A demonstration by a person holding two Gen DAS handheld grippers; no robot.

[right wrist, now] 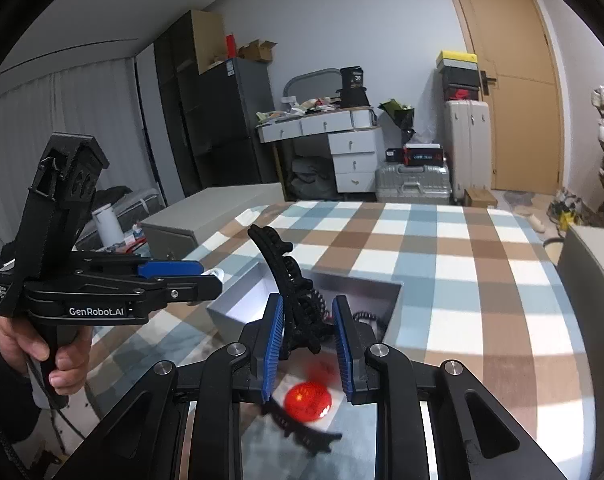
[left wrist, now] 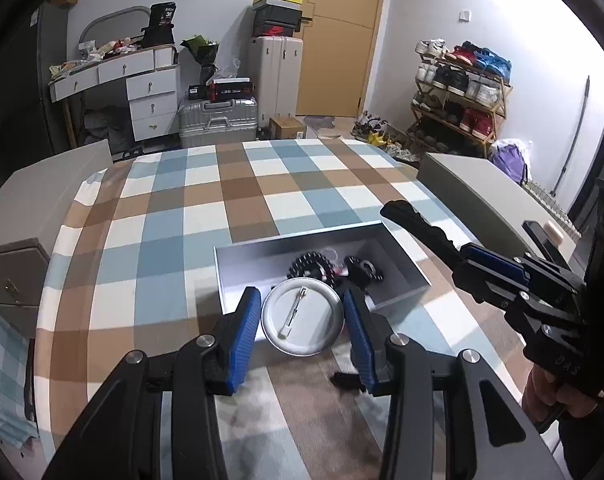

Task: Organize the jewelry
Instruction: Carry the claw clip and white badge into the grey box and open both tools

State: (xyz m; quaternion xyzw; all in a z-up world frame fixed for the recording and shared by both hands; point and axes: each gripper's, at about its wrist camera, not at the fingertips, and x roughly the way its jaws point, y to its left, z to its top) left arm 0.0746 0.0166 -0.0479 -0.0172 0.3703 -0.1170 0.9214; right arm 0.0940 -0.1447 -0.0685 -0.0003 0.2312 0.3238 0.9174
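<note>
— While both pieces hang over the tray, which one goes in first?

— Hard to say. The round silver pin badge [left wrist: 300, 322] sits between the left gripper's [left wrist: 300, 320] blue pads, pin side up, right over the near edge of the grey tray [left wrist: 398, 258]. The jaws are only part-way apart, clamped on its rim. The black hair claw [right wrist: 291, 292] is pinched in the right gripper [right wrist: 308, 330], whose jaws are drawn in as far as they go on its spine, and its toothed end sticks up over the tray's near right corner.

— So what step is this?

— I'd judge it the carry into the tray. Beaded bracelets [left wrist: 312, 264] already lie at the tray's far side, so these two look like the next additions.

— And what does the next move call for?

— Lowering each piece into the free floor near the tray's front wall, then releasing one at a time so the badge doesn't land on the beads.

— What's the red glow under the claw?

— Blurred; possibly a red ornament [right wrist: 308, 398] on the checked cloth [left wrist: 237, 184], but I can't tell.
</note>
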